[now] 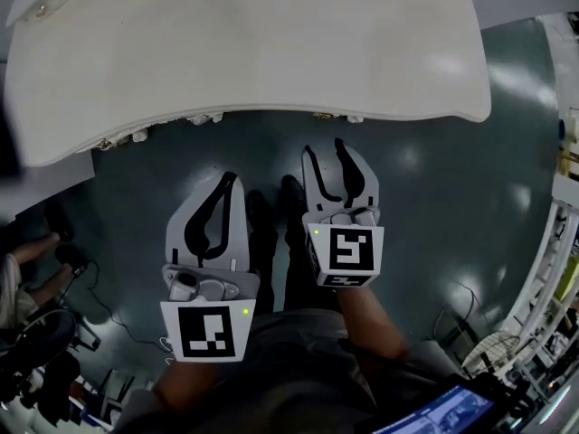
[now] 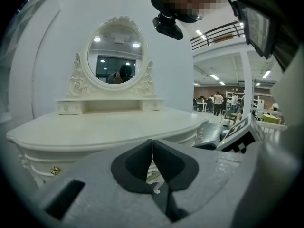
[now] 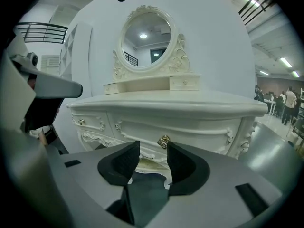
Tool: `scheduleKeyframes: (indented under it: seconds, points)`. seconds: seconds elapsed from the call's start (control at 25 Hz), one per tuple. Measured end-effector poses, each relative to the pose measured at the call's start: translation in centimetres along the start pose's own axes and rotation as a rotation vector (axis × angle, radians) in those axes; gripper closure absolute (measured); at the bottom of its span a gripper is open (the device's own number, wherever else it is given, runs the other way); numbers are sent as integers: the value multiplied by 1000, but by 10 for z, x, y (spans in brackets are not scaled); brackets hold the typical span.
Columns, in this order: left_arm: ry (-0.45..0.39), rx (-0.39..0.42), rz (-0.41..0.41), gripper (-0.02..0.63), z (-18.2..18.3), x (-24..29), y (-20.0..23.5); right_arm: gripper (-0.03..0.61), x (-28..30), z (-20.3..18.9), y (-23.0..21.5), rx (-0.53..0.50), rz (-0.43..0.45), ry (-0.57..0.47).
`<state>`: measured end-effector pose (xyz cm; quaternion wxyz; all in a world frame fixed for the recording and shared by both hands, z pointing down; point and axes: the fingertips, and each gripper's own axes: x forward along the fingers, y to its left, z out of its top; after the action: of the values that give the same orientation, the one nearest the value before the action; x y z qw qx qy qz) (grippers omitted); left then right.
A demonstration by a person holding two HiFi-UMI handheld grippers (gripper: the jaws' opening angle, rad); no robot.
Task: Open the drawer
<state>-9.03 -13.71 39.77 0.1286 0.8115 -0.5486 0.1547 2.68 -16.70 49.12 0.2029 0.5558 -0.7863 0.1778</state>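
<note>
A white dressing table fills the top of the head view. In the right gripper view its middle drawer shows a brass knob; a smaller side drawer knob sits to the left. My right gripper is open with nothing between its pads, still short of the table over the floor. The brass knob lies just beyond the gap of the right gripper, close to the right pad's tip. My left gripper hangs beside it, shut and empty. From the left gripper the tabletop lies ahead, with a brass knob at lower left.
An oval mirror and small upper drawers stand at the table's back. Dark green floor lies under both grippers. A seated person and cables are at the left, metal racks at the right, a screen near my body.
</note>
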Motion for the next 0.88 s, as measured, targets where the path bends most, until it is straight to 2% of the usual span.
scheduleKeyframes:
  seconds: [0.2,0.56,0.88]
  points:
    - [35,1,21,598,-1,-8,13,414,5,6,-3,-27,-23,17]
    - [52,-13,46,598,1,-18,20,414,17,14,-17,-16,-62,19]
    - [58,-28,66,597,1,-25,26,431,27,19,-8,-12,-39,29]
